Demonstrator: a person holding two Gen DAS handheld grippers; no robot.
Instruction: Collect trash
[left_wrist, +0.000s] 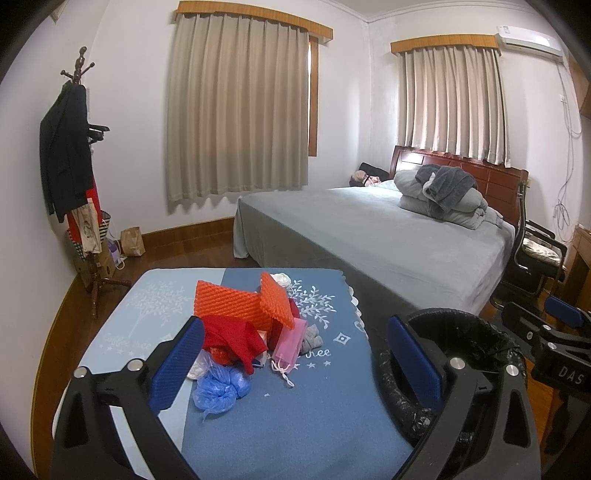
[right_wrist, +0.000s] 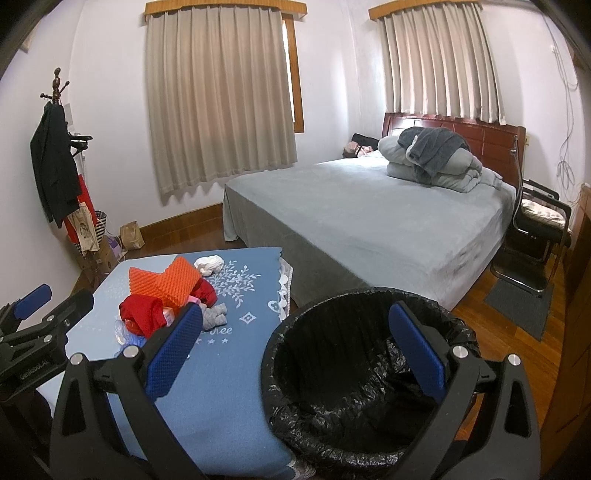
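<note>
A pile of trash lies on a table with a blue cloth (left_wrist: 325, 406): orange foam sheets (left_wrist: 240, 302), a red cloth (left_wrist: 232, 338), a pink pouch (left_wrist: 290, 341), a crumpled blue plastic bag (left_wrist: 221, 389), a grey wad (left_wrist: 310, 339) and a white wad (right_wrist: 208, 264). A bin with a black liner (right_wrist: 369, 373) stands to the right of the table. My left gripper (left_wrist: 295, 367) is open and empty above the table, near the pile. My right gripper (right_wrist: 293, 350) is open and empty over the bin's left rim.
A bed with a grey cover (left_wrist: 388, 236) and folded bedding stands behind the table. A coat stand (left_wrist: 79, 166) with clothes and bags is at the left wall. A chair (right_wrist: 535, 236) and floor mat (right_wrist: 521, 302) are at the right.
</note>
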